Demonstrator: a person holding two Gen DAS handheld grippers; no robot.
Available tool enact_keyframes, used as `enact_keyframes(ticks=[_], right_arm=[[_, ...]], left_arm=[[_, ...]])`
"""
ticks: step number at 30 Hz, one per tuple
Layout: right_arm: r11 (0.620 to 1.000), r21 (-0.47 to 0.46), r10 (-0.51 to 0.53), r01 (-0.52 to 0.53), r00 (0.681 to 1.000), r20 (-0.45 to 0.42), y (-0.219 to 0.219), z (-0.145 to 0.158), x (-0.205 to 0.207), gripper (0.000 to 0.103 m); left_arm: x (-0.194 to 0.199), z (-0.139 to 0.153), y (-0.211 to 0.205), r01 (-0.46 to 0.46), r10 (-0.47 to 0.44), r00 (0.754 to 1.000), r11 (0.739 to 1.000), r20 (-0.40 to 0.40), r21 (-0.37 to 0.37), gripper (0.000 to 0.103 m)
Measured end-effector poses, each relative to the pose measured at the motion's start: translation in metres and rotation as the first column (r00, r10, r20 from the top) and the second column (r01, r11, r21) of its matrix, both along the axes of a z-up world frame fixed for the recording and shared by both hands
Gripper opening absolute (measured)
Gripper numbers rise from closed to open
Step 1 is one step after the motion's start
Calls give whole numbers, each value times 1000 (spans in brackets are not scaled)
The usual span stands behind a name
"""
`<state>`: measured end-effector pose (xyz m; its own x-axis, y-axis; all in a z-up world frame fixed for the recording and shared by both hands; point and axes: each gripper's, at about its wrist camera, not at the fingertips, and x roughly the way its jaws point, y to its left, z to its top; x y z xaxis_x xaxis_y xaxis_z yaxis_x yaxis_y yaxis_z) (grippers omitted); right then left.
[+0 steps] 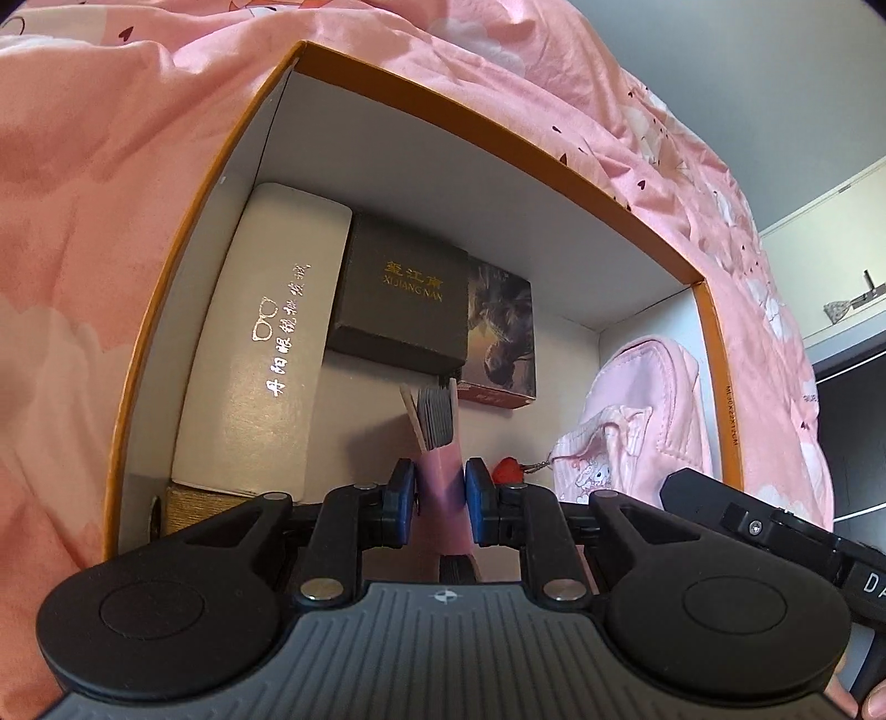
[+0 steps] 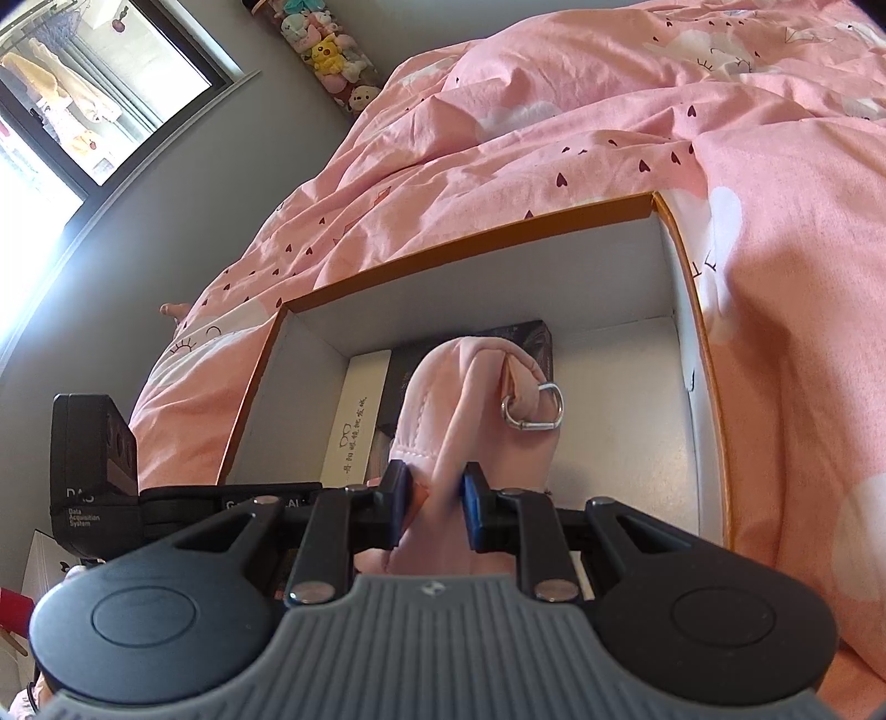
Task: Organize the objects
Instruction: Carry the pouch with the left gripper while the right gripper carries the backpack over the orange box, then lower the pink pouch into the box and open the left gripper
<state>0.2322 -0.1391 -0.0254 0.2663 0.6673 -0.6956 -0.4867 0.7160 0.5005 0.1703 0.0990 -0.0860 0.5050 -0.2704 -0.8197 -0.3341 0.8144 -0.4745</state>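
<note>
Left wrist view: left gripper clamped on a pink sleeve of nail files, blue pads pressing its sides; grey file ends fan out of the sleeve top, pointing into the box. Orange-rimmed cardboard box sits on the bed, on a pink duvet with heart print, white inside. Contents: white glasses case with silver lettering along the left wall, lying on something tan that I can't identify; dark brown box with gold "XIJIANG NAN" lettering just beside the case, partly overlapping a box with a horse picture to its right. Pink pouch with a cartoon print is at the right side of the box interior, a small red charm on a chain beside it. Right gripper's body shows at the lower right edge of this view. Right wrist view: right gripper closed on the fabric of that pink pouch, pads pinching a fold; a metal D-ring hangs off the pouch's upper right. Pouch sits over the box opening, hiding most of the dark boxes behind; glasses case visible to its left. Box rim and duvet beyond. Window and a column of plush toys at far wall.
</note>
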Motion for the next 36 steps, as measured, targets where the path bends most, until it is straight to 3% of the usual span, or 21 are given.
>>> enact_keyframes(ticks=[5, 10, 14, 21, 26, 30, 33, 36], right_arm=[[1000, 2, 11, -11, 1000, -9, 2, -4, 0, 23], [1000, 4, 24, -24, 1000, -19, 1, -7, 1, 23], [999, 21, 33, -33, 999, -26, 0, -7, 1, 23], [998, 53, 34, -31, 998, -61, 8, -10, 5, 23], [996, 66, 68, -63, 994, -82, 26, -15, 1, 23], [996, 66, 67, -61, 993, -96, 33, -19, 0, 23], [994, 99, 56, -41, 987, -150, 32, -27, 4, 23], [990, 141, 47, -16, 974, -224, 30, -36, 10, 23]], left_arm=[[4, 8, -17, 113, -105, 993, 968, -48, 223, 26], [4, 11, -21, 155, -144, 988, 941, -60, 300, 27], [-2, 23, -14, 133, -136, 991, 957, -7, 256, 30], [-18, 46, 1, 113, -121, 987, 991, 104, 72, 42], [-20, 47, 6, 108, -105, 988, 994, 114, -13, 45], [-22, 43, 9, 91, -88, 990, 995, 109, -30, 45], [-26, 40, 13, 79, -72, 991, 995, 109, -64, 45], [-31, 37, 13, 74, -63, 991, 993, 119, -90, 54]])
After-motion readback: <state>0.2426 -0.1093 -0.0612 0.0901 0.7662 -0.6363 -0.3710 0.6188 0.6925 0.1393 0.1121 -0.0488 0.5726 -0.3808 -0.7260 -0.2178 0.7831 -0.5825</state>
